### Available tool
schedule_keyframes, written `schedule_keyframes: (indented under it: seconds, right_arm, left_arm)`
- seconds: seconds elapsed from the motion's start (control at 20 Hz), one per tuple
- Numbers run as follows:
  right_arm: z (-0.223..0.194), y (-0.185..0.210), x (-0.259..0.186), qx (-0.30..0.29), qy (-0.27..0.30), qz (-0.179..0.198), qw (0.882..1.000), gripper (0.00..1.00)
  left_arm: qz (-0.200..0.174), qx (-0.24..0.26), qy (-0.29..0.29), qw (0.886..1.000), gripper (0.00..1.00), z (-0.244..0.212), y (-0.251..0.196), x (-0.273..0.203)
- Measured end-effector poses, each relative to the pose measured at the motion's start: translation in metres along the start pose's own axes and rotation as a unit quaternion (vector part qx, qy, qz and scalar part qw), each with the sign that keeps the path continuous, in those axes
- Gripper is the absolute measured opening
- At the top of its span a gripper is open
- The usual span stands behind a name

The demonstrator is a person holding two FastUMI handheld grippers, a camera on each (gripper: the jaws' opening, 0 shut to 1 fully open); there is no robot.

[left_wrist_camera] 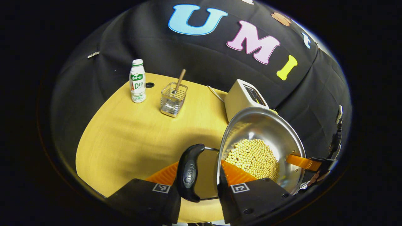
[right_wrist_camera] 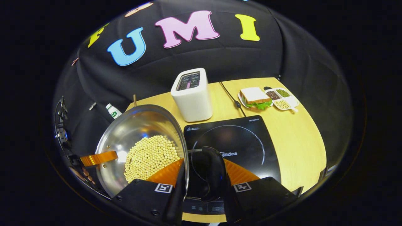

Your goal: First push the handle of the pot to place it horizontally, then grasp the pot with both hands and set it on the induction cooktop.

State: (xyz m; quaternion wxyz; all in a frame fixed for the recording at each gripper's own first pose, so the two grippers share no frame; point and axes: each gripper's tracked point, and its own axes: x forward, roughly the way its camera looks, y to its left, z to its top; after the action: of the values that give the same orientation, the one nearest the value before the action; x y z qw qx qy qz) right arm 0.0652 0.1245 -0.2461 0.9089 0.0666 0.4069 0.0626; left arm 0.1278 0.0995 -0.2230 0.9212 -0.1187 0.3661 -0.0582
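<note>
Carry step: pot point(right_wrist_camera: 141, 147) gripped on both sides, held above the induction cooktop's point(right_wrist_camera: 251, 138) left edge.

Next, I judge: shift it over the ring, level it, lower both sides together. Pot is shiny steel, tilted, pale beans point(right_wrist_camera: 150, 157) piled low. My left gripper point(left_wrist_camera: 201, 183) is clamped across its black handle point(left_wrist_camera: 189, 171) and rim; my right gripper point(right_wrist_camera: 201, 185) is clamped likewise on the opposite handle point(right_wrist_camera: 213, 172).

Booth kitchen: toaster point(right_wrist_camera: 191, 94), cooktop point(right_wrist_camera: 238, 141).
</note>
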Motion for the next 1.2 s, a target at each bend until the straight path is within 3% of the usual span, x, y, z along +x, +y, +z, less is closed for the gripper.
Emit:
schedule_keyframes:
  seconds: [0.45,0.5,0.55,0.6,0.7,1.1,1.2]
  right_arm:
    - [0.014,-0.090,0.013,0.017,0.011,-0.009,1.000,0.55]
    - [0.015,-0.099,0.016,0.016,0.013,-0.009,1.000,0.51]
    - [0.018,-0.107,0.018,0.015,0.014,-0.010,1.000,0.55]
    - [0.019,-0.115,0.021,0.015,0.015,-0.010,1.000,0.51]
    - [0.022,-0.130,0.028,0.015,0.018,-0.009,1.000,0.55]
    - [0.028,-0.170,0.050,0.019,0.027,-0.003,0.999,0.55]
    - [0.028,-0.176,0.056,0.018,0.027,-0.002,0.999,0.51]
  left_arm:
    - [0.003,0.006,0.020,1.000,0.55,-0.014,-0.080,0.050]
    - [0.003,0.004,0.021,1.000,0.55,-0.016,-0.087,0.056]
    - [0.003,0.003,0.023,1.000,0.55,-0.018,-0.091,0.060]
    - [0.004,0.002,0.024,1.000,0.55,-0.020,-0.097,0.066]
    - [0.006,0.000,0.028,1.000,0.55,-0.023,-0.111,0.076]
    - [0.015,-0.001,0.026,1.000,0.55,-0.030,-0.146,0.106]
    - [0.015,-0.001,0.024,1.000,0.55,-0.030,-0.152,0.111]
